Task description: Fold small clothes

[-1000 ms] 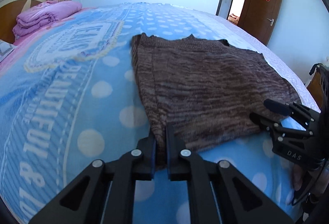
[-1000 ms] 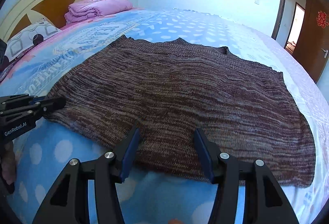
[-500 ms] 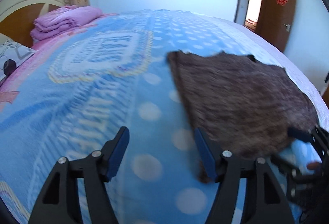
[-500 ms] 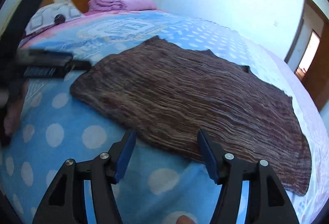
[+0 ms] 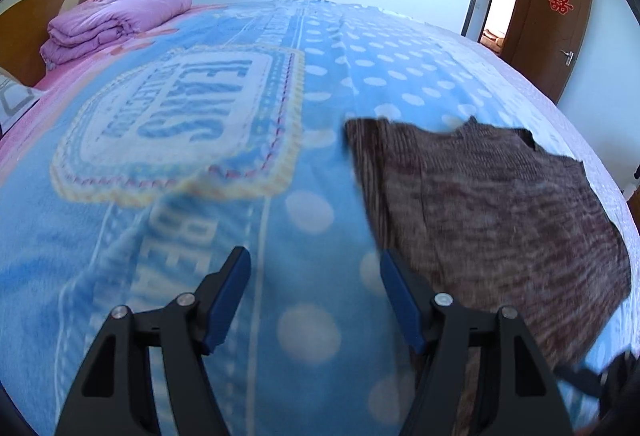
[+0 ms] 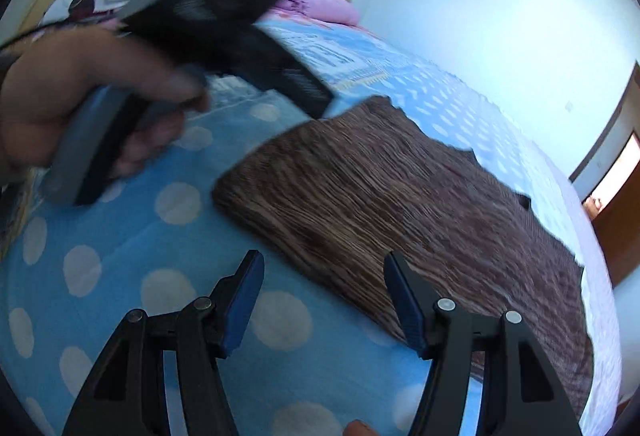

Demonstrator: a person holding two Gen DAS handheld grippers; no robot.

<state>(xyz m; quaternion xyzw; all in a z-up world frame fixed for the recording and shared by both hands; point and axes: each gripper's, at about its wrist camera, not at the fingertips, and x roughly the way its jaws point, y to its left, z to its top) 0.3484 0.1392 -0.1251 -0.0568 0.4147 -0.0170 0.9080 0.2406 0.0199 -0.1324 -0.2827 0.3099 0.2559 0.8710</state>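
A brown knitted garment (image 5: 492, 211) lies flat on the blue polka-dot bedspread (image 5: 200, 220), to the right of my left gripper. My left gripper (image 5: 314, 264) is open and empty above the bedspread, just left of the garment's near left edge. In the right wrist view the garment (image 6: 400, 203) spreads ahead and to the right. My right gripper (image 6: 324, 268) is open and empty over the garment's near edge. The left gripper's body and the hand holding it (image 6: 132, 75) fill the upper left of that view.
A folded purple quilt (image 5: 112, 23) and a wooden headboard (image 5: 24, 35) stand at the far left of the bed. A brown door (image 5: 556, 19) is open at the far right. The bed's right edge (image 5: 600, 163) runs close behind the garment.
My left gripper let go of the garment's near corner, opened, and lifted away to the left. My right gripper stayed open and swung left, the left hand now crossing its view.
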